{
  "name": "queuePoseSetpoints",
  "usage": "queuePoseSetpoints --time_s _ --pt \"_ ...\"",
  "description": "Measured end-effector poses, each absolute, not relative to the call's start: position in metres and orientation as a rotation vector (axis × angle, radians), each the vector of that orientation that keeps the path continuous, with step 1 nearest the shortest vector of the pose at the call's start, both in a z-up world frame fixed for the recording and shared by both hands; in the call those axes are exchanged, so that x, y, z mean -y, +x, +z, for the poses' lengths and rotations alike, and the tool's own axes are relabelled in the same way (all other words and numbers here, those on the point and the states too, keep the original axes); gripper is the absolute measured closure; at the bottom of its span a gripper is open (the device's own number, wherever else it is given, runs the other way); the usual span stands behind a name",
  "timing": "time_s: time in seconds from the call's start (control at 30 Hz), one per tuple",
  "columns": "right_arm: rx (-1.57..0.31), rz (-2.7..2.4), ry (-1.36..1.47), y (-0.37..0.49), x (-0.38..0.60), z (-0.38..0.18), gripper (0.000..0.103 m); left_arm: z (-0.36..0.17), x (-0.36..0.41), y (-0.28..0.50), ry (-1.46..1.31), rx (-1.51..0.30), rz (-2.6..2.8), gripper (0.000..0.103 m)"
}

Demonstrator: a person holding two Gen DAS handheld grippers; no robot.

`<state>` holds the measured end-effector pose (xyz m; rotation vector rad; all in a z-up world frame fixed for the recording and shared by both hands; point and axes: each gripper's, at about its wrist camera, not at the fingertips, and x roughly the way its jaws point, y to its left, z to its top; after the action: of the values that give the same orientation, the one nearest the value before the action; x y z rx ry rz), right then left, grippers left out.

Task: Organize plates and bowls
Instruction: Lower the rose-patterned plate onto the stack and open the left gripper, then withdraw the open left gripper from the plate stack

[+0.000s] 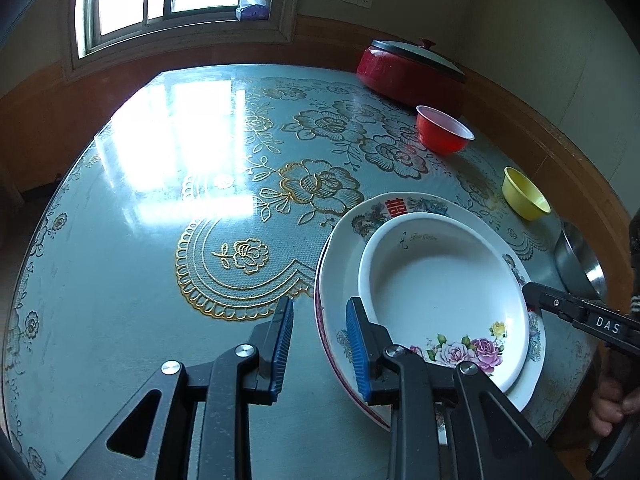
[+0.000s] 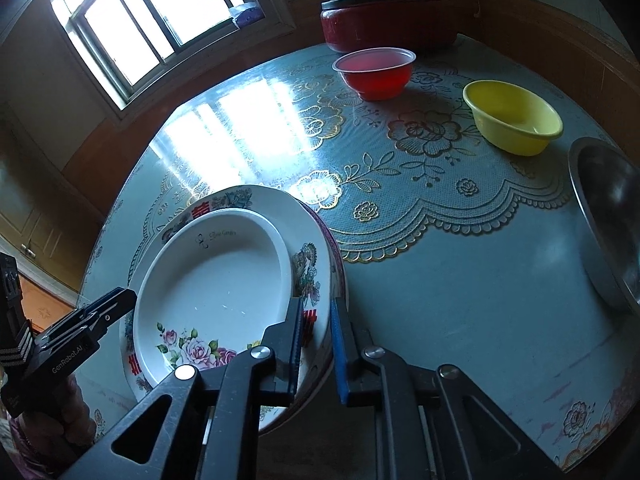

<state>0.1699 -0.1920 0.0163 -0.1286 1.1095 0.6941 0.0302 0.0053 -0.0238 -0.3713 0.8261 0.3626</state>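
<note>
A white deep plate with painted roses (image 1: 444, 284) lies on a larger patterned plate (image 1: 340, 256), which rests on a third plate with a dark red rim. The stack sits on the round table. My left gripper (image 1: 320, 302) straddles the stack's left rim. One blue pad lies over the plate and the other stands off it, with bare table showing between, so the gripper is open. My right gripper (image 2: 316, 302) is shut on the large plate's (image 2: 308, 256) opposite rim. Its black tip (image 1: 532, 292) shows at the plate's right edge in the left wrist view.
A red bowl (image 2: 376, 72), a yellow bowl (image 2: 514, 118) and a steel bowl (image 2: 612, 220) stand to the right on the floral table cover (image 2: 460, 300). A lidded red pot (image 2: 384, 16) sits at the back by the wall. A person's hand (image 1: 612, 404) holds the right gripper.
</note>
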Motion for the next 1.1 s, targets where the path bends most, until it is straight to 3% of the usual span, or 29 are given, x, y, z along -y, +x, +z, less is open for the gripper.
queuePoseSetpoints --time_s 0.2,0.37,0.5,0.57,0.77,0.83,1.1 --pt "-1.093 0.677 -0.176 0.169 0.188 0.017 0.088 -0.021 -0.005 0.028 -0.342 -0.819 0.39 0.074" --pt "-1.072 0.619 -0.226 0.167 0.188 0.018 0.068 -0.018 -0.001 0.028 -0.303 -0.808 0.41 0.065" --pt "-1.047 0.624 -0.209 0.166 0.19 0.024 0.058 -0.012 0.004 0.026 -0.252 -0.785 0.43 0.058" --pt "-1.02 0.632 -0.188 0.164 0.191 0.03 0.039 -0.01 0.005 0.025 -0.231 -0.774 0.44 0.053" --pt "-0.956 0.665 -0.176 0.151 0.185 0.042 0.024 0.002 -0.002 0.017 -0.186 -0.728 0.51 0.034" --pt "-0.949 0.674 -0.176 0.147 0.182 0.043 0.023 0.007 -0.01 0.012 -0.193 -0.705 0.547 0.029" --pt "-0.908 0.665 -0.16 0.134 0.175 0.046 0.023 0.005 -0.031 0.001 -0.208 -0.713 0.59 0.026"
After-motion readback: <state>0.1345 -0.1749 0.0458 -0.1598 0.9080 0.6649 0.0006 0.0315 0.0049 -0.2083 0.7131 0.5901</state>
